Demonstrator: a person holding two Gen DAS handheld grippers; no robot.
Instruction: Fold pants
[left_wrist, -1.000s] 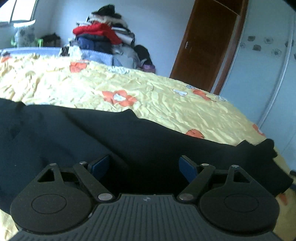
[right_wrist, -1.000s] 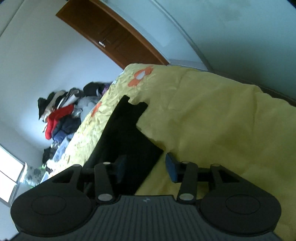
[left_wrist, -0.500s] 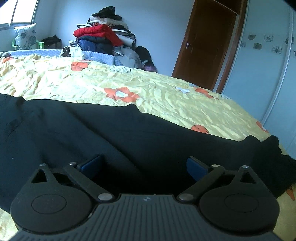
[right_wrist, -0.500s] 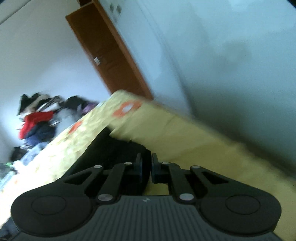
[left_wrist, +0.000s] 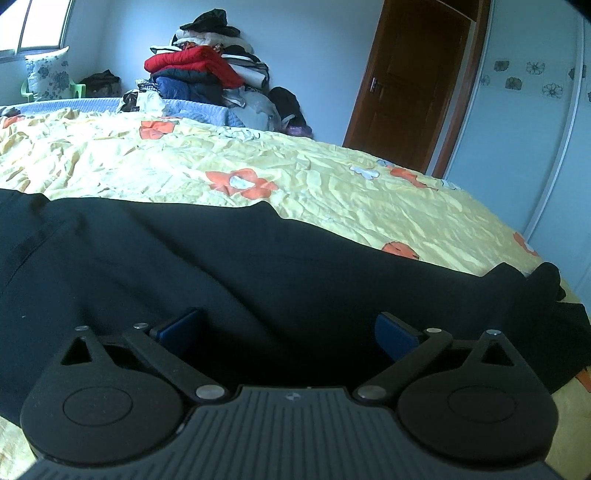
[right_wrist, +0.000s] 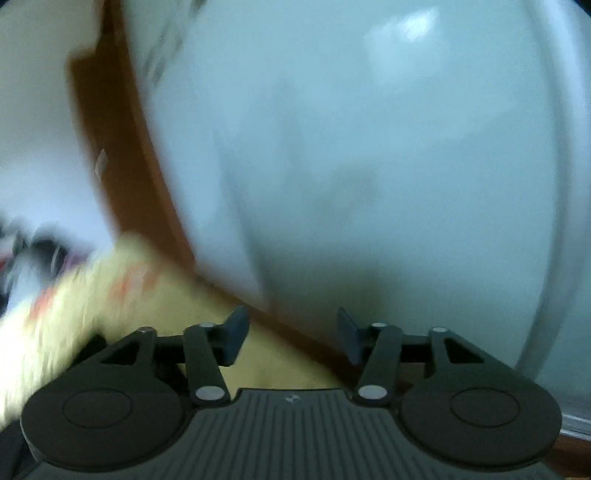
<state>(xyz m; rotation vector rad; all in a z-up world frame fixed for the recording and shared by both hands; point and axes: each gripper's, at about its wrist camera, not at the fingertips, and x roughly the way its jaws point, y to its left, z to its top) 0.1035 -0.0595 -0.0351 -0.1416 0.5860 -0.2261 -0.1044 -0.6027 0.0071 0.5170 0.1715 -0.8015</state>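
Window (left_wrist: 29, 26): upper left corner of the left wrist view, bright.
Patterned pillow (left_wrist: 48, 77): just below the window, on a green chair (left_wrist: 27, 90).
Clothes pile (left_wrist: 207, 74): upper middle-left of the left wrist view, behind the bed; a red item sits on dark blue ones, with a black item on top.
Bed (left_wrist: 332, 184): covered by a wrinkled yellow sheet with orange flowers, filling the middle band of the left wrist view.
Pants (left_wrist: 221, 277): black, spread flat across the bed from the left edge of the frame to the right edge, with a bunched end at the far right near the side of the bed.
Left gripper (left_wrist: 288, 328): bottom centre of the left wrist view, jaws spread wide; the blue fingertips (left_wrist: 391, 328) stand apart over the black cloth and pinch nothing.
Wooden door (left_wrist: 410, 81): upper right of the left wrist view, closed, with a metal handle.
Wardrobe panel (left_wrist: 517, 129): far right, pale, with a row of small flower stickers.
Right wrist view: heavily blurred; a yellow strip of the bed (right_wrist: 92, 291) shows at lower left, a brown door frame (right_wrist: 136, 177) runs diagonally, and a pale blue surface (right_wrist: 369, 147) fills the rest.
Right gripper (right_wrist: 291, 332): bottom centre of the right wrist view, jaws partly apart and opening; nothing lies between them.
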